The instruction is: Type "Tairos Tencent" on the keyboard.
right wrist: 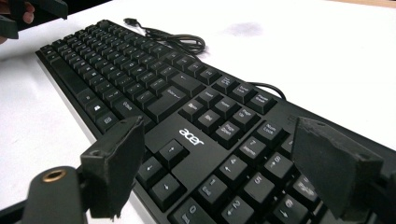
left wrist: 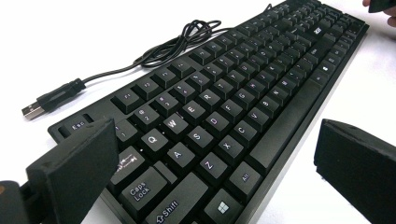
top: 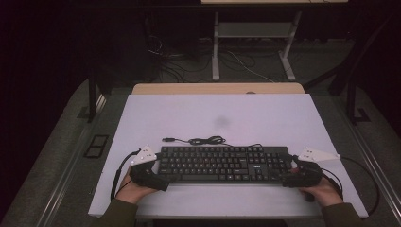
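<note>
On the white table (top: pixel 217 113) a black keyboard (top: pixel 222 163) lay flat near the person's edge, its long side running left to right. Its cable (top: pixel 206 140) was bunched in a loose coil just behind the back edge, and the plug (top: pixel 168 139) lay on the table off the coil's left end.

The left gripper (top: pixel 158 177) sat at the keyboard's left end, held in the person's left hand (top: pixel 135 189). In the left gripper view the jaws stood wide apart, one beside the Esc corner and the other out over the bare table in front of the keyboard's near edge, with the left end of the keyboard (left wrist: pixel 224 121) between them. Neither jaw pressed on it.

The right gripper (top: pixel 289 176) sat at the keyboard's right end, in the right hand (top: pixel 324 191). In the right gripper view its jaws were also spread wide, one near the arrow keys at the front edge, the other over the number pad side, with the right end of the keyboard (right wrist: pixel 187 121) between them. Whether either jaw touched the keyboard could not be told.

A faint grey smudge (top: pixel 222 120) marked the table behind the cable.
</note>
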Demonstrator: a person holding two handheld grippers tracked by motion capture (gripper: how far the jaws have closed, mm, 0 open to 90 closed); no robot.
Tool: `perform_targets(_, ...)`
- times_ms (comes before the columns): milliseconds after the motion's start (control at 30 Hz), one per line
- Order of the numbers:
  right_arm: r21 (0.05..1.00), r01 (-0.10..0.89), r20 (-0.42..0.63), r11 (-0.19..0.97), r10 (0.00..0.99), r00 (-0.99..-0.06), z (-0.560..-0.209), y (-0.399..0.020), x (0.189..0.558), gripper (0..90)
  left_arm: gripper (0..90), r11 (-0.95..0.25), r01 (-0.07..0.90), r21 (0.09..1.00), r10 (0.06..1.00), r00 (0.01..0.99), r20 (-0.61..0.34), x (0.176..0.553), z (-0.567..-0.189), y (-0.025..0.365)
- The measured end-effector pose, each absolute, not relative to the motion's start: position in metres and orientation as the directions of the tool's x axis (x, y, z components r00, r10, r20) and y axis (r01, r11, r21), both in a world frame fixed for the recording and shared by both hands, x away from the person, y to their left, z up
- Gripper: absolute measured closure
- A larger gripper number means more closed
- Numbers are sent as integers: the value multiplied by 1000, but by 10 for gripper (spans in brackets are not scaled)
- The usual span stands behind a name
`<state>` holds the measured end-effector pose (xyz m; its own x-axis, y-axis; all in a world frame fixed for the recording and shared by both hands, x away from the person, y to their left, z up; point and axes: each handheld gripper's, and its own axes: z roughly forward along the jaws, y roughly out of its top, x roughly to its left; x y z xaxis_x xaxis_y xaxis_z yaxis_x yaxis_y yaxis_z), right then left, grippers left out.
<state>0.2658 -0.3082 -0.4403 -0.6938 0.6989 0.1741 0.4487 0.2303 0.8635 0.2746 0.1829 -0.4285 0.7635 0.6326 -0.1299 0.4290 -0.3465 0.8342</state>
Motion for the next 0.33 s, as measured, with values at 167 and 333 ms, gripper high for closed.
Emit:
perform_targets(167,863,447,171,235,696,-697,-440,-308,265,173,0,-348,424,836,627,768,-128,277,-429,182)
perform_targets(333,860,453,174,233,702,-691,-440,-309,265,158,0,-344,428,836,626,768,-136,278,-430,183)
